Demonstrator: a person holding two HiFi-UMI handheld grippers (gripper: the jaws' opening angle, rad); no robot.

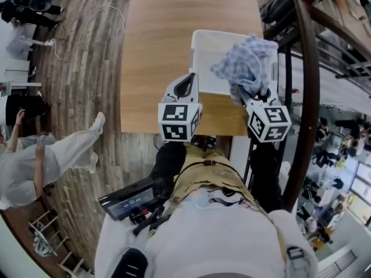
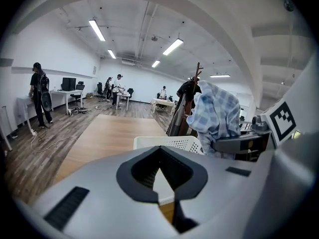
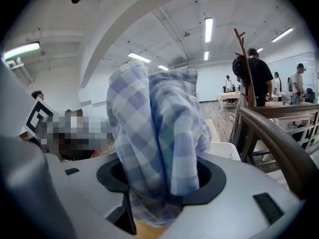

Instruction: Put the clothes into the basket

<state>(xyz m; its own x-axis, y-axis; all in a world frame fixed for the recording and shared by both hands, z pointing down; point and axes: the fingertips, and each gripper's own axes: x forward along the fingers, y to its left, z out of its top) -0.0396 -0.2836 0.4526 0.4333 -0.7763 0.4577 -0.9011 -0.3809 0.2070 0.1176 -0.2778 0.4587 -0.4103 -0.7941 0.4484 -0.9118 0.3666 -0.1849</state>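
Right gripper view, jaws gripping checked cloth point(image 3: 154, 133), head view, white basket point(image 1: 202, 51)

In the head view the checked cloth point(image 1: 246, 59) conceals the jaw tips of the right gripper point(image 1: 243, 94) and the near right part of the basket point(image 1: 206, 57), and the table point(image 1: 156, 51) is cut off by the top edge.

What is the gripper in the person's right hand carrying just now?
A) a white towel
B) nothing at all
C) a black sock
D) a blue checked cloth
D: the right gripper is shut on a blue checked cloth, which bunches up out of its jaws, with the white basket close by.
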